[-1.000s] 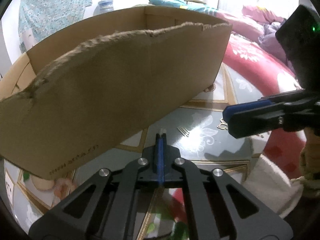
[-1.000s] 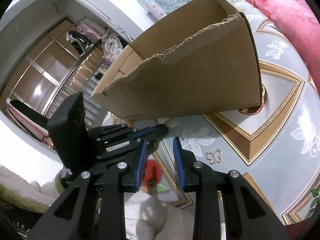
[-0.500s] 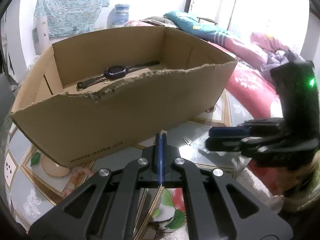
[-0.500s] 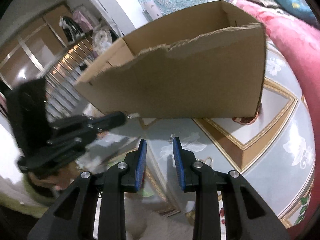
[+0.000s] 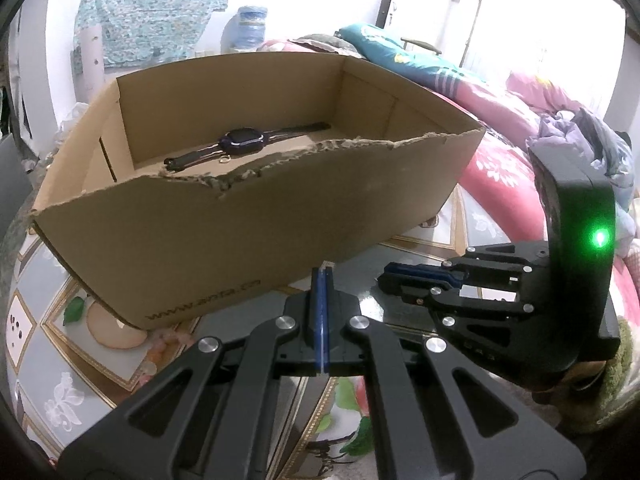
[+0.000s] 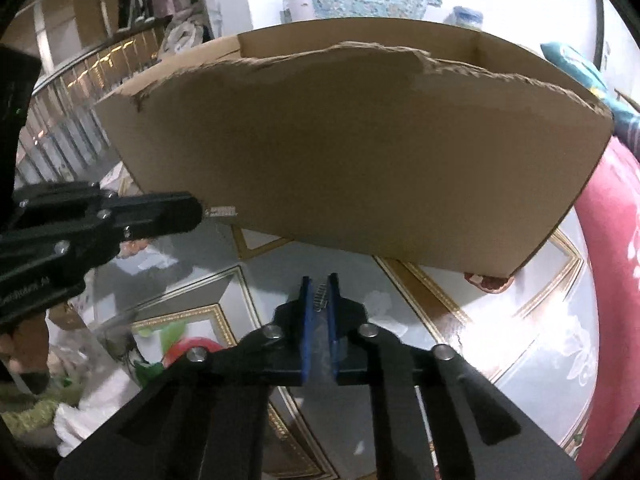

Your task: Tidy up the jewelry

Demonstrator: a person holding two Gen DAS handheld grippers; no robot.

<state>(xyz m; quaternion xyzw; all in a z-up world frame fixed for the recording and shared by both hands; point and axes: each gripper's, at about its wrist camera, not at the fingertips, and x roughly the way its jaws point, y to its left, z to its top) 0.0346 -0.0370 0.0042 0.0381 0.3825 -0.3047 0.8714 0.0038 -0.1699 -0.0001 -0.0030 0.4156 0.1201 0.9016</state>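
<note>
A torn-edged cardboard box (image 5: 224,240) stands on the patterned table; it also shows in the right wrist view (image 6: 360,152). Inside lie a dark watch (image 5: 244,142) and a small ring (image 5: 226,159). My left gripper (image 5: 322,274) is shut on a small silver hair comb, whose teeth stick out of its tips in the right wrist view (image 6: 220,211), in front of the box. My right gripper (image 6: 320,286) is nearly closed around a small silver spring-like piece (image 6: 320,296) on the table. It shows from the side in the left wrist view (image 5: 394,276).
The table (image 6: 500,320) has a grey and gold floral cover. A red and pink quilt (image 5: 500,160) lies to the right, with clothes (image 5: 576,128) heaped behind. A small round pad (image 6: 488,282) peeks from under the box's right corner. Wardrobe doors (image 6: 72,92) are at far left.
My left gripper rose and pulled back, so the box's inside with the watch came into view. My right gripper swung left toward the box front and narrowed around the spring-like piece.
</note>
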